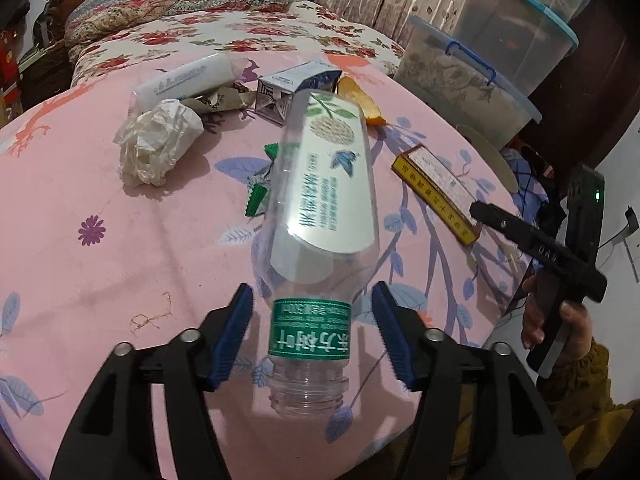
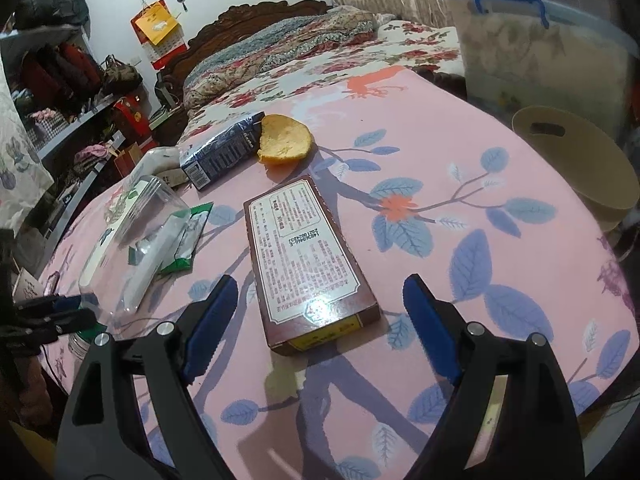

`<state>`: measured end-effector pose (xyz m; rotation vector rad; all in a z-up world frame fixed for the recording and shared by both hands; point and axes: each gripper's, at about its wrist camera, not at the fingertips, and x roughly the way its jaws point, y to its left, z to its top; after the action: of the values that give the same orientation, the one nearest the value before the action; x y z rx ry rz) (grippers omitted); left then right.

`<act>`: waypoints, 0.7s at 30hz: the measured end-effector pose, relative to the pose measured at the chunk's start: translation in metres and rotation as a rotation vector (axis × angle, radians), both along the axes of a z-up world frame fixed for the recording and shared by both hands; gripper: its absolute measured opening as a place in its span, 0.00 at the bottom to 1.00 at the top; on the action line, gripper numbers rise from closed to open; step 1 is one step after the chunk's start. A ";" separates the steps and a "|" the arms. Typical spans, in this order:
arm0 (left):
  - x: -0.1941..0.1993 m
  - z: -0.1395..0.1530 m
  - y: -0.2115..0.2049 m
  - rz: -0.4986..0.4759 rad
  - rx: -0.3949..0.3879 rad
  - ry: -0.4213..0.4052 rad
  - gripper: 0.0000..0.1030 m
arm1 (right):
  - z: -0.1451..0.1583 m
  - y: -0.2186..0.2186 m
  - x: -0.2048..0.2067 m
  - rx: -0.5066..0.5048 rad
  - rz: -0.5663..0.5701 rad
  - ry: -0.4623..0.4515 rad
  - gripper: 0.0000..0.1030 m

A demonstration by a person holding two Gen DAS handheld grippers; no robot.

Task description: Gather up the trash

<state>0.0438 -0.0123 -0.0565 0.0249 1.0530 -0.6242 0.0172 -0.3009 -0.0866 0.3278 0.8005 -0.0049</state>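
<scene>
Left wrist view: bottle (image 1: 320,216) lies on the pink table (image 1: 100,240), its open neck near and between the spread fingers (image 1: 240,336) of the left gripper (image 1: 314,334), untouched — long axis running near to far. Best close on the green-banded neck. Right gripper (image 2: 320,328), spread and empty, straddles the box (image 2: 308,260).

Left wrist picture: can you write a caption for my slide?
Open left tool straddles the neck of a clear plastic bottle lying on the pink tablecloth, crumpled tissue and other trash beyond.
</scene>
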 end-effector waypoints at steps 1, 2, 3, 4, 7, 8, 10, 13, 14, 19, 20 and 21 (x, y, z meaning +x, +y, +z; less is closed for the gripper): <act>0.001 0.000 0.000 0.003 -0.001 0.002 0.60 | 0.000 0.001 -0.001 -0.009 0.001 -0.003 0.82; 0.001 0.000 -0.001 0.005 0.000 0.005 0.60 | 0.000 0.001 -0.001 -0.018 0.004 -0.006 0.82; 0.001 0.000 -0.002 0.006 0.002 0.008 0.60 | -0.001 0.002 -0.003 -0.029 0.007 -0.009 0.82; 0.002 0.000 -0.004 0.004 0.007 0.012 0.60 | -0.001 0.004 -0.004 -0.045 0.011 -0.011 0.83; 0.001 0.002 -0.013 -0.016 0.021 0.002 0.63 | -0.002 0.008 -0.004 -0.078 0.029 -0.013 0.83; 0.001 0.003 -0.018 -0.020 0.033 -0.010 0.64 | -0.001 0.008 -0.004 -0.083 0.034 -0.014 0.83; 0.002 0.001 -0.024 -0.020 0.058 -0.023 0.64 | -0.002 0.010 -0.002 -0.098 0.048 -0.017 0.84; 0.006 -0.005 -0.026 -0.002 0.095 -0.027 0.56 | -0.002 0.012 0.003 -0.137 0.057 -0.018 0.84; 0.006 -0.006 -0.025 0.002 0.097 -0.033 0.55 | -0.003 0.012 0.005 -0.146 0.061 -0.016 0.84; 0.001 0.001 -0.019 -0.010 0.077 -0.059 0.53 | -0.010 0.016 0.014 -0.154 0.125 -0.001 0.63; 0.000 0.005 -0.018 -0.018 0.057 -0.057 0.53 | -0.010 0.018 0.013 -0.163 0.125 -0.012 0.63; -0.001 0.011 -0.018 -0.026 0.037 -0.061 0.53 | -0.011 0.019 0.012 -0.165 0.124 -0.019 0.62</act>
<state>0.0428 -0.0298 -0.0454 0.0891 1.0066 -0.6241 0.0290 -0.2823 -0.0974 0.1218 0.7946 0.0483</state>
